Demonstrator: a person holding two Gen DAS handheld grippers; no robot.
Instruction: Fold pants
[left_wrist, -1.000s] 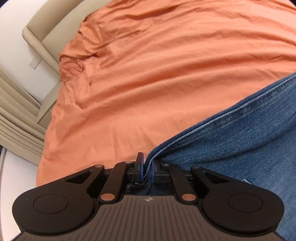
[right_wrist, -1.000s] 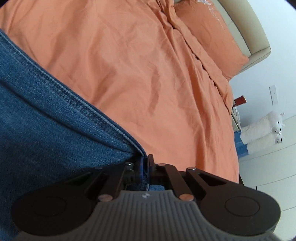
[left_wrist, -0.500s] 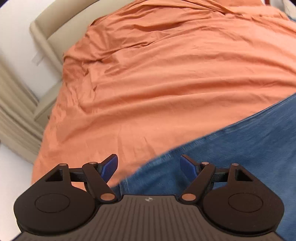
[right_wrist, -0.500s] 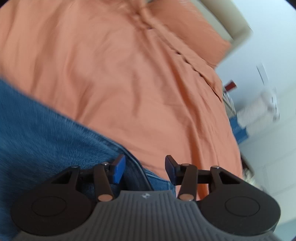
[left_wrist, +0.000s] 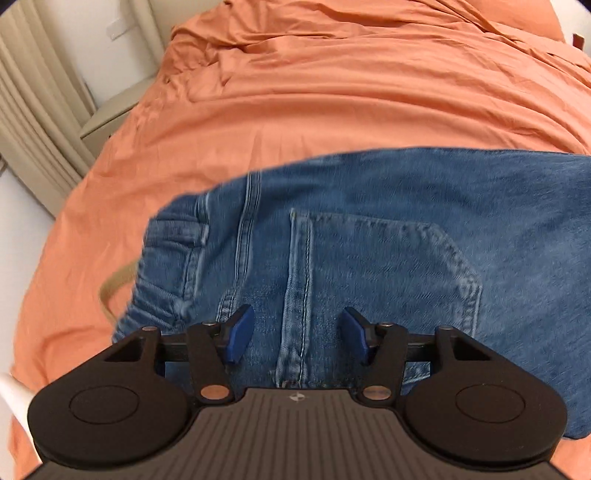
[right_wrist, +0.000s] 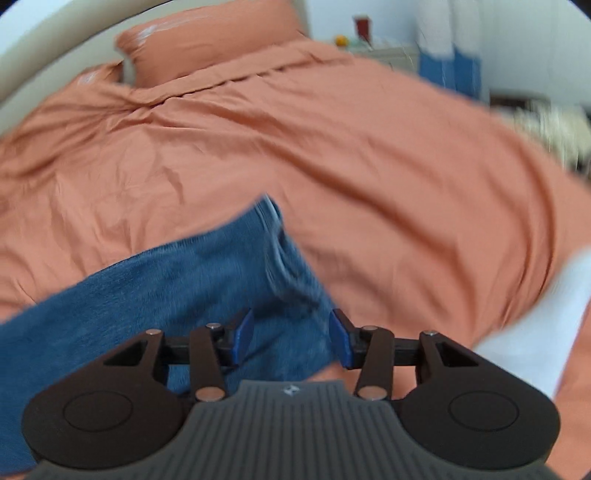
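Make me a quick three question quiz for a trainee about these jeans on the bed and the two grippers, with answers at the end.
1. True or false: the left gripper is clamped on the jeans.
2. What do the jeans lie on? A) orange bedsheet B) wooden table C) grey carpet
3. Fill in: the stitched patch on the denim ahead of the left gripper is a back ____.

Key:
1. False; its jaws stand apart, as do those of the right gripper.
2. A
3. pocket
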